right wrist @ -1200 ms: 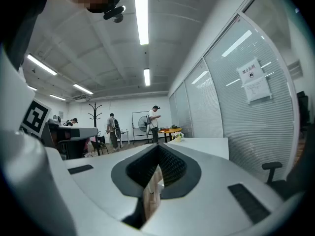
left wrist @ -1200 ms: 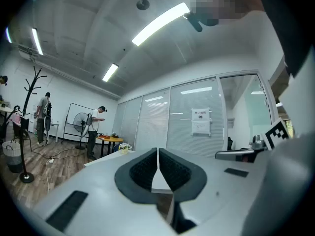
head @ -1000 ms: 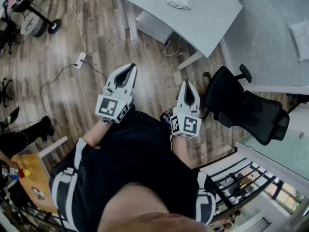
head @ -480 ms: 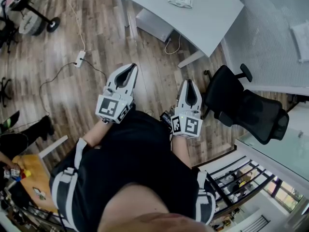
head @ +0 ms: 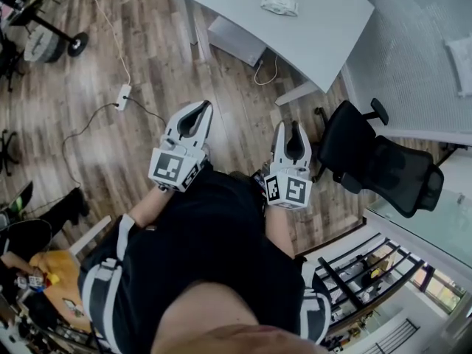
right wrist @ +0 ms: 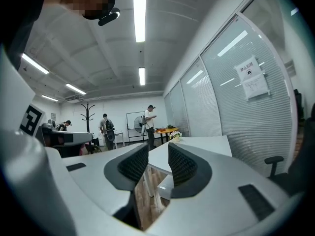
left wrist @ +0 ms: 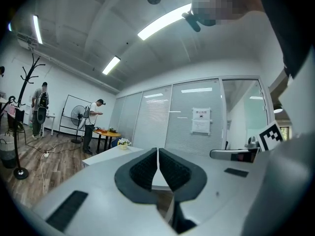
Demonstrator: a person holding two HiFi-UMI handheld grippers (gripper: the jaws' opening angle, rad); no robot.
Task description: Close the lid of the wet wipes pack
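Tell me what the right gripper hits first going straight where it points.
Probably the near edge of the white rectangular table, though depth is unclear; the jaws of the right gripper are opening, with nothing between them.

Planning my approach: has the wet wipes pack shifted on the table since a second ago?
No. The wet wipes pack lies at the same spot near the far edge of the white table.

Centre frame: your left gripper (head: 203,107) and right gripper (head: 292,127), its empty jaws opening, above wood floor (head: 147,57). Top: the wet wipes pack (head: 279,3) on a white table (head: 317,39).
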